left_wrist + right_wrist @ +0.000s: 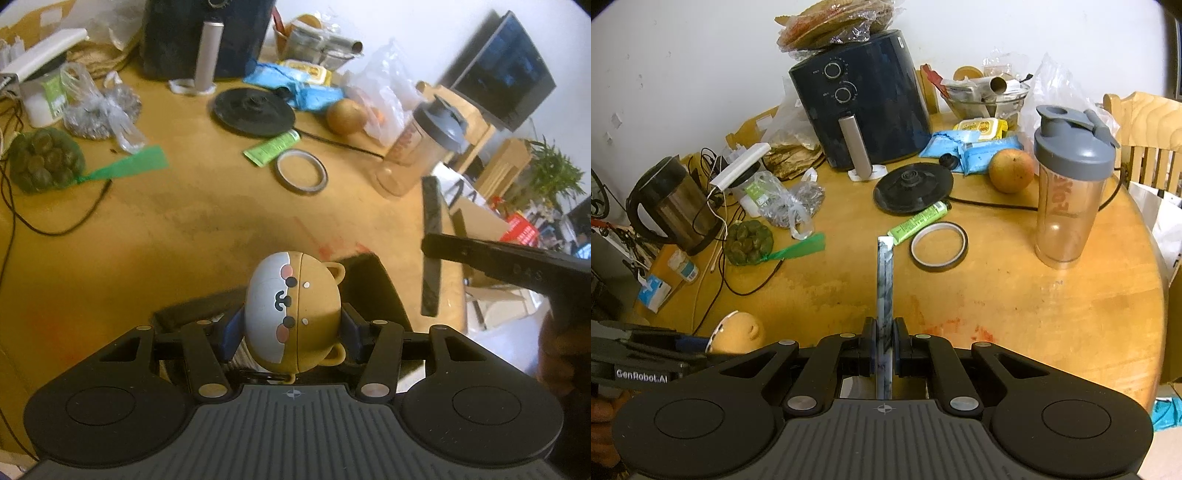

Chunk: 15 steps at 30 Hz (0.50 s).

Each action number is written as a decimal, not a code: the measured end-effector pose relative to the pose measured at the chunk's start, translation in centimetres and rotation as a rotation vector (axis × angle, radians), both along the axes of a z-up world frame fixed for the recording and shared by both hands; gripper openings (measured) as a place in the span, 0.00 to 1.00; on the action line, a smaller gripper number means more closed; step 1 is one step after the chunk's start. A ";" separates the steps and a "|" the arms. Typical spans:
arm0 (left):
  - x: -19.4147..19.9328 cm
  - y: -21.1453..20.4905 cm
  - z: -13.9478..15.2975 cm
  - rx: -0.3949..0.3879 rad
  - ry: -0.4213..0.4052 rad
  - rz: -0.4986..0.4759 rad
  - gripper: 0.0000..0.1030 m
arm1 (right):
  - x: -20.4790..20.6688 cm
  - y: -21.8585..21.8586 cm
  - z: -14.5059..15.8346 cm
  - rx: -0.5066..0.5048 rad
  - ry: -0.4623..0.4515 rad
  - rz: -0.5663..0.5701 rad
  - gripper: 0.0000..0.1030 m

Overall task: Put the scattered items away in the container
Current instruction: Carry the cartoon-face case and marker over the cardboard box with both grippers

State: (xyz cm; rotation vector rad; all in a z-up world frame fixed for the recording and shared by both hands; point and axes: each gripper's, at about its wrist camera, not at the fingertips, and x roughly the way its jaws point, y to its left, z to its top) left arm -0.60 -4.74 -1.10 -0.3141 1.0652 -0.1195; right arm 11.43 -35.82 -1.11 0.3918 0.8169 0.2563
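My left gripper (292, 325) is shut on a round bear-faced case (291, 314), brown and grey, held above a dark open container (373, 284) at the table's near edge. The case also shows in the right wrist view (737, 338). My right gripper (884, 343) is shut on a thin marbled flat slab (885, 295), held edge-up over the table; it shows in the left wrist view (431, 243) at the right. A tape ring (938, 246) and a green tube (918, 221) lie loose on the wooden table (1034, 302).
Farther back stand a shaker bottle (1067, 199), an orange fruit (1010, 170), a black round base (912, 188) with its cord, a dark air fryer (864, 103), a kettle (668, 206), a green net bag (748, 242) and wipe packs (975, 147).
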 end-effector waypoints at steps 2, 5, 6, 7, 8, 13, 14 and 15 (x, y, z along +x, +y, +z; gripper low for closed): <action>-0.3 -0.5 -0.5 -0.011 0.011 -0.013 0.51 | -0.2 0.2 -0.3 0.001 0.010 0.003 0.11; -0.7 -1.1 -1.0 -0.029 0.017 -0.043 0.51 | -0.7 0.4 -0.5 0.001 0.019 0.006 0.11; -0.9 -1.3 -1.2 -0.034 0.018 -0.055 0.51 | -0.8 0.4 -0.6 0.000 0.022 0.006 0.11; -1.0 -1.5 -1.3 -0.039 0.019 -0.071 0.51 | -0.9 0.5 -0.6 0.000 0.025 0.005 0.11; -1.1 -1.7 -1.4 -0.043 0.019 -0.085 0.52 | -0.9 0.5 -0.7 0.000 0.026 0.004 0.11; -1.8 -2.1 -1.5 -0.061 0.003 -0.121 0.60 | -1.3 0.6 -0.8 -0.003 0.032 0.006 0.11; -2.0 -2.0 -1.3 -0.072 -0.011 -0.116 0.68 | -1.3 0.7 -0.8 -0.004 0.033 0.006 0.11; -2.1 -1.9 -1.0 -0.079 -0.027 -0.108 0.69 | -1.4 0.7 -0.8 -0.005 0.034 0.005 0.11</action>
